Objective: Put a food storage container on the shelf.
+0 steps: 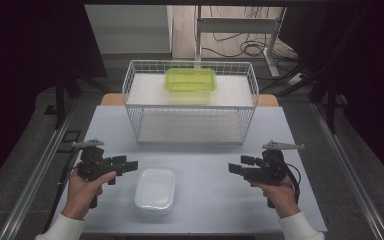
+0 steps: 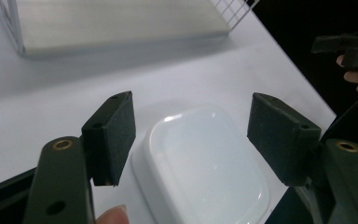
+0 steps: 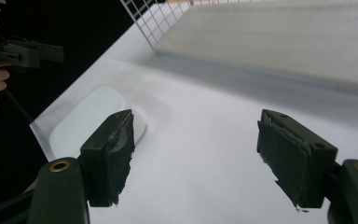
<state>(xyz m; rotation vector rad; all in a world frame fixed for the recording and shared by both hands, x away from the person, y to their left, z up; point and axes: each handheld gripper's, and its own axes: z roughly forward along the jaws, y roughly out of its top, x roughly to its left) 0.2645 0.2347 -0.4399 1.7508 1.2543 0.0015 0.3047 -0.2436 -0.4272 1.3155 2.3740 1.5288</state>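
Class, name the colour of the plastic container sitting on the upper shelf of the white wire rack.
Translucent yellow-green plastic container, best seen in the high view, on the white wire rack.

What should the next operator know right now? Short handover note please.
Left gripper: open, holding nothing, aimed at the white lid just beside it.
Right gripper: open, holding nothing, over bare table, pointing toward the lid from farther off.
Lid: flat on the near table, untouched.
Green container: on the upper shelf of the wire rack, no lid on it as far as I can tell.
Done: nothing gripped yet.
Left: probably pick up the lid; the container likely comes next.
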